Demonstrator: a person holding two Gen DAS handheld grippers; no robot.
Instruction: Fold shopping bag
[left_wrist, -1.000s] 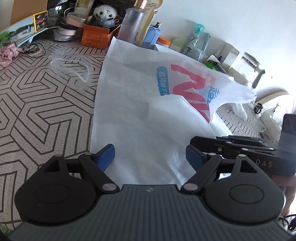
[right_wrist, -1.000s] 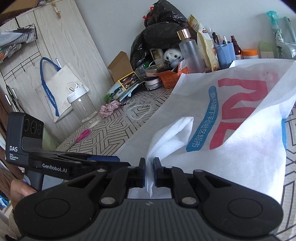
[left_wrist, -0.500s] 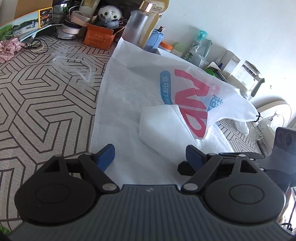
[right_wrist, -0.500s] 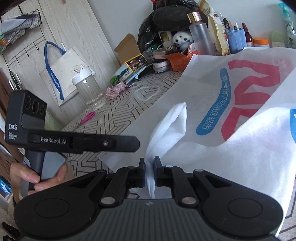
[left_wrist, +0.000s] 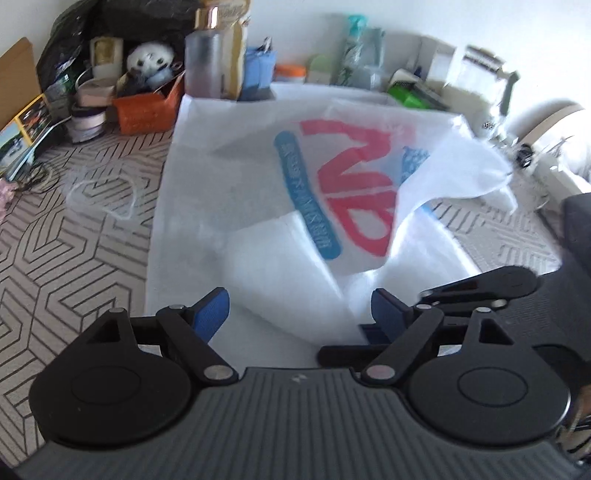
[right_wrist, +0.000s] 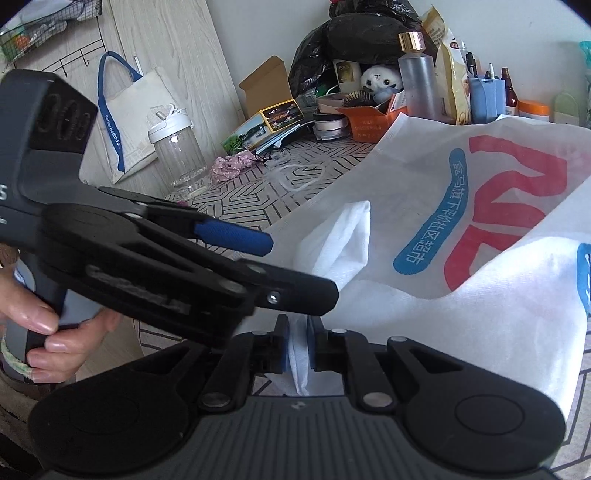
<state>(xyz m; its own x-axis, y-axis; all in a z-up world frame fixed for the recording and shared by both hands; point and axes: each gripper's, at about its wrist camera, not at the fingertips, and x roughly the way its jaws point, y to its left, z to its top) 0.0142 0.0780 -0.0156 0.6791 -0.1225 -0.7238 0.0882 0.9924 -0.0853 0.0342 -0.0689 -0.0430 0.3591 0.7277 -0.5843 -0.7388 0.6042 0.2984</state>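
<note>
- Left wrist view: left tool (left_wrist: 299, 308) spread wide, blue pads apart, nothing between them, hovering over near edge of shopping bag (left_wrist: 236, 177).
- Shopping bag: white, red and blue print, lying on patterned worktop (left_wrist: 74, 236); one side lifted and folded over toward the middle, view a bit blurred.
- Right wrist view: right tool (right_wrist: 298, 343) pressed together, pinching a white strip of the bag (right_wrist: 461, 321) between its pads.
- Bag fabric rises from that pinch and drapes over the flat part, print partly covered.
- Left tool (right_wrist: 236, 240) crosses in from the left, just above the right tool's tips; a hand (right_wrist: 55, 332) grips its handle.
- Clutter along far edge of worktop: orange box (right_wrist: 369, 122), clear bottle with gold cap (right_wrist: 415, 77), plush toy (right_wrist: 380, 79).
- Clear jar (right_wrist: 177, 151) and tote bag (right_wrist: 125, 118) at left, by the wooden panel.
</note>
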